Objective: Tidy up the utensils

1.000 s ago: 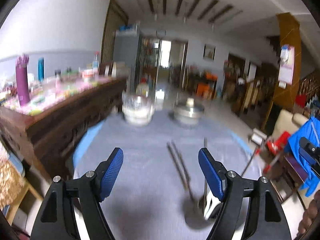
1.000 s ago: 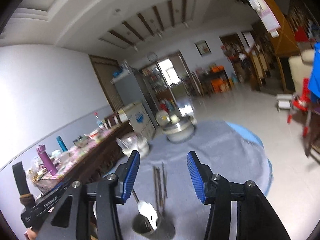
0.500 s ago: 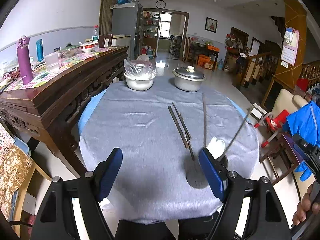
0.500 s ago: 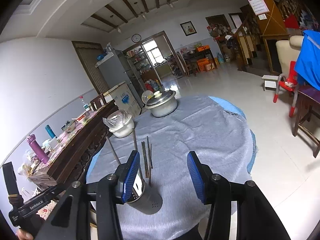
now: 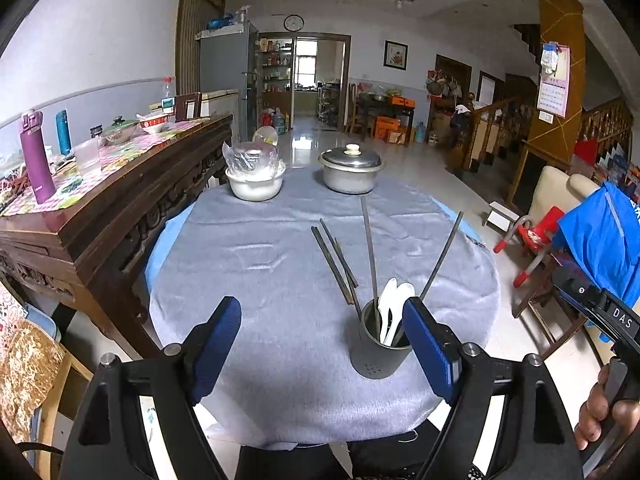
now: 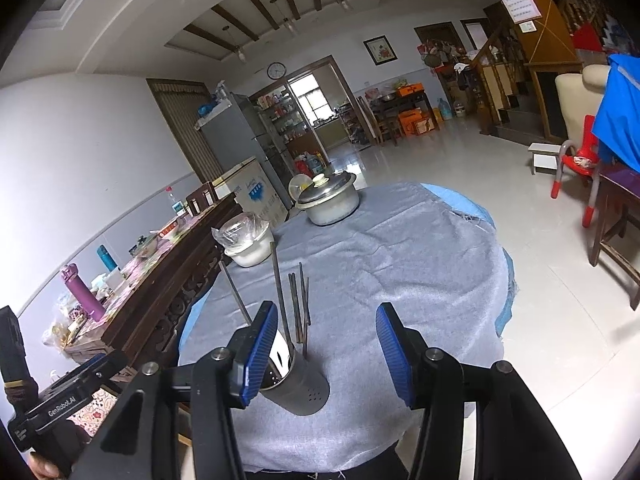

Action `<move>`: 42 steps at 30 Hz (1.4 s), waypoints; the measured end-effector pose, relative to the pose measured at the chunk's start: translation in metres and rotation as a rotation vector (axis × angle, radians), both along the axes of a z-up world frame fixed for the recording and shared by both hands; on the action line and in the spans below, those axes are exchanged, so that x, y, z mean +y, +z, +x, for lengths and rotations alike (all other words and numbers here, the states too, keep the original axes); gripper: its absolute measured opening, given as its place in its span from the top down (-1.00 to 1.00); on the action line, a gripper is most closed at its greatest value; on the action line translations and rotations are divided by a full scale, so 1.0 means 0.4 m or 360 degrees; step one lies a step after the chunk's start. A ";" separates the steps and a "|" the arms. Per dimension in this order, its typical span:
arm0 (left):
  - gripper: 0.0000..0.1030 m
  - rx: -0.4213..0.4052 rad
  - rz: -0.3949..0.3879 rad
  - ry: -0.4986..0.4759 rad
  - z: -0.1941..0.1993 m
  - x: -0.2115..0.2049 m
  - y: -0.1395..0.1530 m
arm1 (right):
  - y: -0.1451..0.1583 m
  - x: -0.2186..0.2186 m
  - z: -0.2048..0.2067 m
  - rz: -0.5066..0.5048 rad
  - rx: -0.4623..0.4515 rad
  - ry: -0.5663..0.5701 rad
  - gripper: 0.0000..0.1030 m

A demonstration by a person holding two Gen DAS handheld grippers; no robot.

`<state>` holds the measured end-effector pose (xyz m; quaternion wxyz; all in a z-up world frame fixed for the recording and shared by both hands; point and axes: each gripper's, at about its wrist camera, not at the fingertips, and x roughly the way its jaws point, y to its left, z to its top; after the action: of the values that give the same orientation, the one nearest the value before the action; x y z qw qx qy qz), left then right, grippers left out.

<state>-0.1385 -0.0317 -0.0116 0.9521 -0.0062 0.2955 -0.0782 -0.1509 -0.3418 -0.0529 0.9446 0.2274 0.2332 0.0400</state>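
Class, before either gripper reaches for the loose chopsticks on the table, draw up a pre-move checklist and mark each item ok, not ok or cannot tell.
1. Left gripper open and empty: ok.
2. Right gripper open and empty: ok.
3. Utensil holder upright on the grey tablecloth: ok.
4. Loose chopsticks lying flat on the cloth, nothing on top of them: ok.
5. Room left in the holder beside the white spoons and the two long utensils: cannot tell.
6. Lidded metal pot and covered white bowl away from the chopsticks: ok.
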 end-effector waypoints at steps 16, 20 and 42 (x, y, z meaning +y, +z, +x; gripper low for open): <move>-0.65 0.0110 0.0079 0.0213 0.085 0.040 -0.033 | -0.021 -0.084 0.104 0.0050 0.0086 -0.0018 -0.05; -0.64 0.0165 0.0095 0.0282 0.132 0.063 -0.042 | -0.017 -0.101 0.168 0.0054 0.0116 0.0007 -0.05; -0.64 0.0437 -0.0012 0.0344 0.537 0.153 -0.189 | -0.179 0.109 0.903 -0.0028 0.0661 0.0731 0.33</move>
<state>0.0764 0.0294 -0.0871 0.9056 -0.0522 0.4201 0.0252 0.2104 -0.2981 -0.1244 0.8450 0.1638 0.4668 0.2030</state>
